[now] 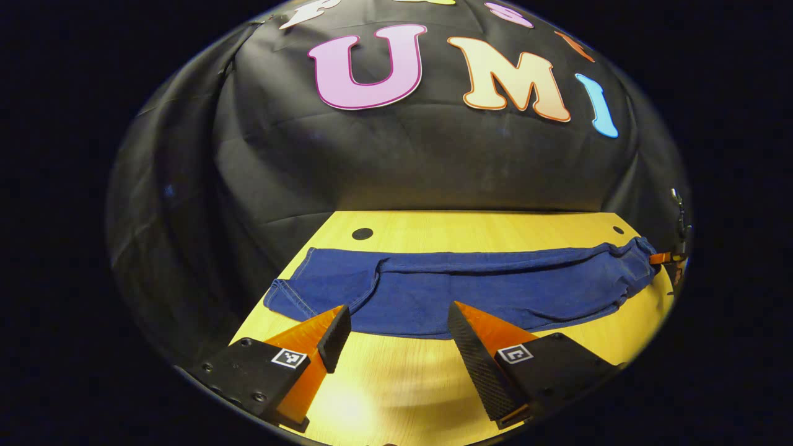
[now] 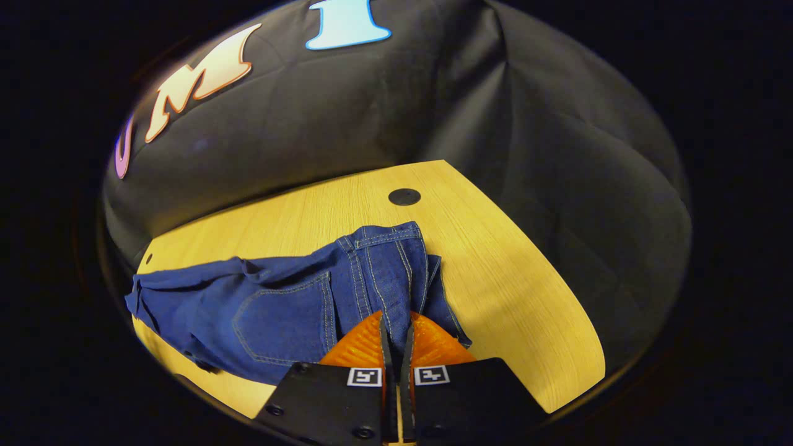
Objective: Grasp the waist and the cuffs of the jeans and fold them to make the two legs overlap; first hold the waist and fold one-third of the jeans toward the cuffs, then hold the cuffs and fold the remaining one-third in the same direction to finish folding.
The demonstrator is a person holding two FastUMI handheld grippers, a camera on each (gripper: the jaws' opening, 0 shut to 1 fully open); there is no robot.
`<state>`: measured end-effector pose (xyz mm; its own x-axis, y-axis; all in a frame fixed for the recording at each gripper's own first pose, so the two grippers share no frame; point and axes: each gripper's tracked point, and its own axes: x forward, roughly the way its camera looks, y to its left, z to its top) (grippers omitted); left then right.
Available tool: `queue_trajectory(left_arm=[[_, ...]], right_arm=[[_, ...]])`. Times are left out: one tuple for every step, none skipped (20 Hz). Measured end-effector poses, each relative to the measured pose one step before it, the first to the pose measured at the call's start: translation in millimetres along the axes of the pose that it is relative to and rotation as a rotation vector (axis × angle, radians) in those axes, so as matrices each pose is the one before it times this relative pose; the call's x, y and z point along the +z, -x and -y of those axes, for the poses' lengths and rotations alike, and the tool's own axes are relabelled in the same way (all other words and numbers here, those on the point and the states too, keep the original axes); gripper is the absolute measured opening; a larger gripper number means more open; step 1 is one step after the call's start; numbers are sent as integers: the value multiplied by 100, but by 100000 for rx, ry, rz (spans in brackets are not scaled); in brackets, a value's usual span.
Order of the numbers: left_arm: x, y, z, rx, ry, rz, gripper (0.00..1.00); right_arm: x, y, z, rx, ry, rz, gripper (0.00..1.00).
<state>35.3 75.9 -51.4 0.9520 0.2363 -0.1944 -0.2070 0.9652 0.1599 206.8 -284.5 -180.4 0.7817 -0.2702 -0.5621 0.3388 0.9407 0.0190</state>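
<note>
In the left gripper view our left gripper [image 1: 396, 322] hovers with fingers spread wide, just short of the near edge of the jeans [image 1: 458, 291], which lie flat lengthwise across the desk [image 1: 403, 384]. In the right gripper view our right gripper [image 2: 396, 337] has its fingers pressed together on the waist [image 2: 384, 272] — denim pinched between them. We're lopsided here: lift the waist before the left bites, and the legs could drag or twist out of line.

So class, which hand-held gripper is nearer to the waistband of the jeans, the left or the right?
Right. The right hand-held gripper is shut on the waistband of the jeans. The left hand-held gripper hangs open at the near edge toward the cuffs, not touching.
</note>
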Motion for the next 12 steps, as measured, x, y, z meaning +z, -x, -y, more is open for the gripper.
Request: queue_trajectory(left_arm=[[22,-294,-250,-1228,-409,-23,96],[-1,-210,-252,-1380,-395,68,96],[10,-163,-293,-1451,-142,-293,96],[-29,-233,-244,-1711,355,-388,96],[-146,-205,-11,-2327,711,-476,96],[-131,-121,-83,-2361,297,-637,96],[-114,-161,-342,-1699,-161,-518,96],[-178,-103,-392,-1472,-308,-622,96],[-68,-230,-365,-1187,-245,-280,96],[-24,-135,-400,-1205,-144,-325,96],[-9,-216,-338,-1232,139,-165,96],[-61,-190,-250,-1462,691,0,96]], right_arm=[[883,742,-454,-169,-1664,2111,3],[727,1035,-678,54,-1378,2148,3],[903,856,-823,134,-1193,1724,5],[822,889,-1150,660,-873,1987,5],[961,889,-1248,804,-596,2318,5],[1083,901,-1547,1508,-533,2455,5],[984,921,-1806,1885,-798,2070,5],[678,1011,-2005,2965,-667,1529,5],[739,779,-2211,2922,-341,1729,5],[658,748,-2273,3344,128,1409,5],[621,527,-2640,4238,-138,1609,5],[194,459,-2269,3942,-1114,1466,5]])
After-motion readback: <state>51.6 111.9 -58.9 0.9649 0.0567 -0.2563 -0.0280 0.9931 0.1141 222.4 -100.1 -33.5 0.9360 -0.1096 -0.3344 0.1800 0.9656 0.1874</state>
